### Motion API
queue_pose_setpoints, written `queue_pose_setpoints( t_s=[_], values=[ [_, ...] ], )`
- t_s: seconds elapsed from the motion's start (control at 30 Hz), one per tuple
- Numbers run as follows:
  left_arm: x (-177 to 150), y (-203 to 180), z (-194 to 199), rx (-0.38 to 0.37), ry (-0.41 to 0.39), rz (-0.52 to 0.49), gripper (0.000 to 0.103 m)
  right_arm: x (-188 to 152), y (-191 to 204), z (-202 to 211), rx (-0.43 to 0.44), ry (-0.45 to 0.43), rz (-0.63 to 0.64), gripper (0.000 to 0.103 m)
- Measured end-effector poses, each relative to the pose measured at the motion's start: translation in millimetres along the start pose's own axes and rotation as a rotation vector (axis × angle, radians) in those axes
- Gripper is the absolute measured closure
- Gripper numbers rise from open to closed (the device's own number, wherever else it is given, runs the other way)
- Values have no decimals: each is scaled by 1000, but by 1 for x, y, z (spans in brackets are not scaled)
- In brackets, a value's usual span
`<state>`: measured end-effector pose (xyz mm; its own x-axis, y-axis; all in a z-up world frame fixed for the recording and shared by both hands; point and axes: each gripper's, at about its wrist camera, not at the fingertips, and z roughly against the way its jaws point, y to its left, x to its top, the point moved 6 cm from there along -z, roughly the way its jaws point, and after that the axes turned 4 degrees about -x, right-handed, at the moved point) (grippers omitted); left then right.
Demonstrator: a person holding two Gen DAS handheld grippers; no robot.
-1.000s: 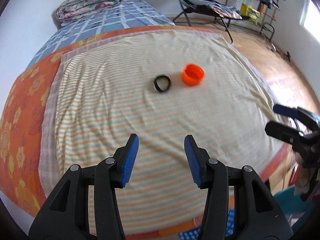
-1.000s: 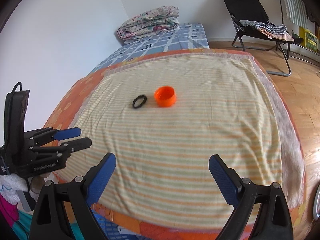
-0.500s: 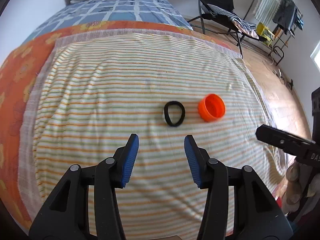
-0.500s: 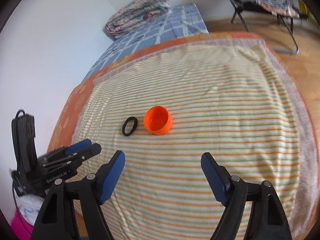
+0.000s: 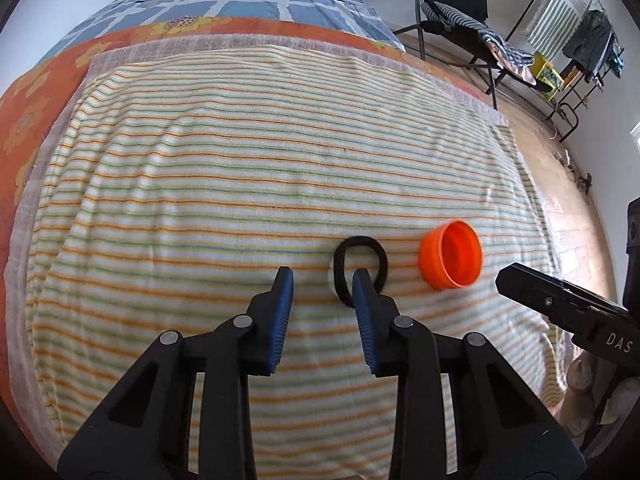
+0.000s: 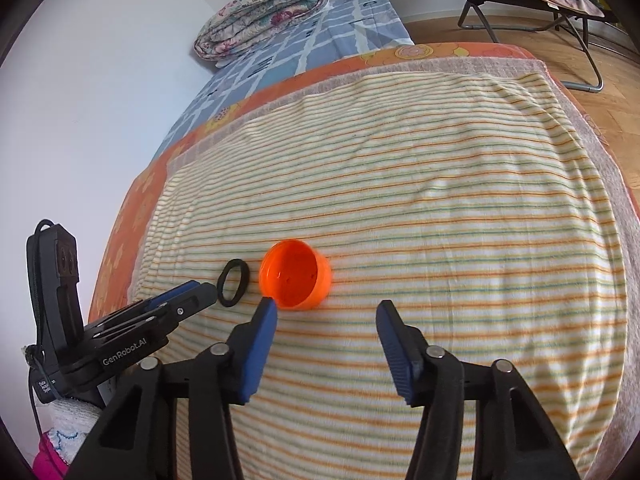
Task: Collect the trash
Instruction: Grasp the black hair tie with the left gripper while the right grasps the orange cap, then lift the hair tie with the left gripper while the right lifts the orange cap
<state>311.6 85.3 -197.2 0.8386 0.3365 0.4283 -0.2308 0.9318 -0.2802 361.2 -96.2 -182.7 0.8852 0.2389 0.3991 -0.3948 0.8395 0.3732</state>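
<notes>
**Both sets of fingers close in over the ring and the cap**

The left gripper (image 5: 322, 282) sits at the lower middle of its own view. Its blue fingers (image 5: 282, 308) have just been narrowing and stand a modest gap apart, with nothing pinched between them. The tip of its right-hand finger overlaps the lower edge of the black ring (image 5: 360, 266); whether it touches the ring cannot be told. The right gripper (image 6: 328, 312), low in its own view, has also just been narrowing; its fingers (image 6: 262, 344) are apart at a medium width, empty. The left finger's tip lies just below the orange cap (image 6: 295, 274), which rests open side up, tilted toward the camera.

In the left wrist view the ring lies right of centre, and the cap is just to its right, close but apart. Both rest on the striped blanket (image 5: 248, 168), which covers the bed (image 5: 36, 92). A folded quilt (image 6: 260, 12) sits at the top, a folding chair (image 5: 452, 4) in the upper right.
</notes>
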Motion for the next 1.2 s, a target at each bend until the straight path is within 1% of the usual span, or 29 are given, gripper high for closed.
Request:
queue_pose_setpoints(
  t_s=[0.13, 0.2, 0.3, 0.43, 0.5, 0.53, 0.6, 0.67, 0.7, 0.77, 0.8, 1.03, 1.07, 1.13, 1.2],
  values=[
    [2, 3, -6, 10, -2, 1, 73, 6, 0, -8, -14, 4, 2, 55],
    [3, 3, -7, 19, -5, -9, 76, 8, -1, -13, -31, 11, 4, 58],
    [4, 2, -9, 26, -12, -19, 82, 8, -4, -17, -43, 12, -1, 60],
    [7, 1, -10, 25, -17, -35, 95, 9, -5, -22, -52, 15, -1, 64],
    [7, 0, -10, 17, -19, -31, 97, 10, -3, -23, -56, 13, 6, 67],
    [7, -1, -10, 15, -20, -35, 99, 10, -2, -24, -57, 13, 9, 70],
    [7, -3, -10, 17, -23, -46, 99, 9, 0, -25, -61, 14, 16, 73],
    [7, -4, -9, 16, -27, -51, 100, 8, 3, -27, -62, 18, 26, 84],
    [7, -4, -8, 15, -30, -49, 100, 7, 4, -28, -64, 18, 31, 87],
    [9, -4, -4, 7, -40, -48, 101, 6, 5, -26, -62, 13, 37, 95],
    [10, -5, -2, 2, -49, -50, 101, 6, 5, -25, -62, 8, 38, 96],
    [11, -5, 6, 0, -66, -48, 101, 11, 2, -7, -62, -51, 34, 100],
    [10, -6, 7, 3, -66, -53, 101, 11, 2, -5, -64, -58, 36, 100],
    [9, -7, 10, 3, -68, -54, 101, 11, 5, -3, -41, -58, 50, 100],
    [8, -7, 12, 1, -70, -50, 101, 11, 7, -2, -47, -55, 59, 97]
  ],
)
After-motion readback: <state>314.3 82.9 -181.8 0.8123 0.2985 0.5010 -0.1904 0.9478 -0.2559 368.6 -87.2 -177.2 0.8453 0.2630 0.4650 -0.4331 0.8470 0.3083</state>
